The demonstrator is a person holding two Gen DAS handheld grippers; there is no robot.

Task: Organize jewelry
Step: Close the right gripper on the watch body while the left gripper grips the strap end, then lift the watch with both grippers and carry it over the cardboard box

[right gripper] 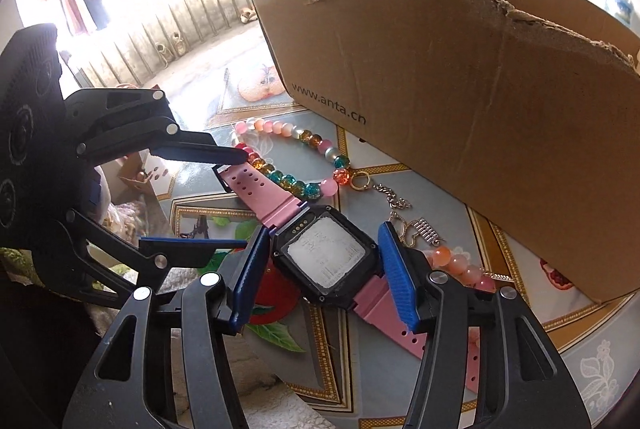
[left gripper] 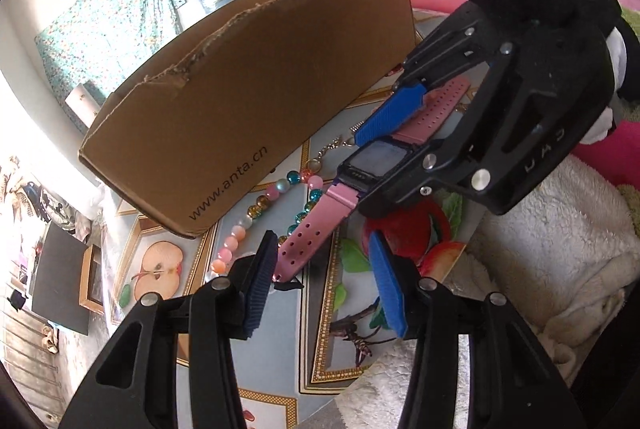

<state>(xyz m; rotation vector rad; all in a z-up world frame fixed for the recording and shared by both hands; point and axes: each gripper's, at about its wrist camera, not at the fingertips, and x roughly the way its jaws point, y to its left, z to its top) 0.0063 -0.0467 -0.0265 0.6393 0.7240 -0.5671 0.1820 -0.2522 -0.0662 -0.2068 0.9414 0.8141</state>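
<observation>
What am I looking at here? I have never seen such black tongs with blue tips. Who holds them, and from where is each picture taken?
These are two hand-held grippers. A person holds one in each hand, and each carries a wide-angle camera looking along its fingers. One picture comes from the left gripper, the other from the right gripper. On the fruit-patterned tablecloth lie a pink smartwatch, a string of coloured beads and a silver pendant on a chain, beside a torn cardboard box. The right gripper clamps the watch's black case between its blue pads. The left gripper is open around the strap's end, not gripping it.
</observation>
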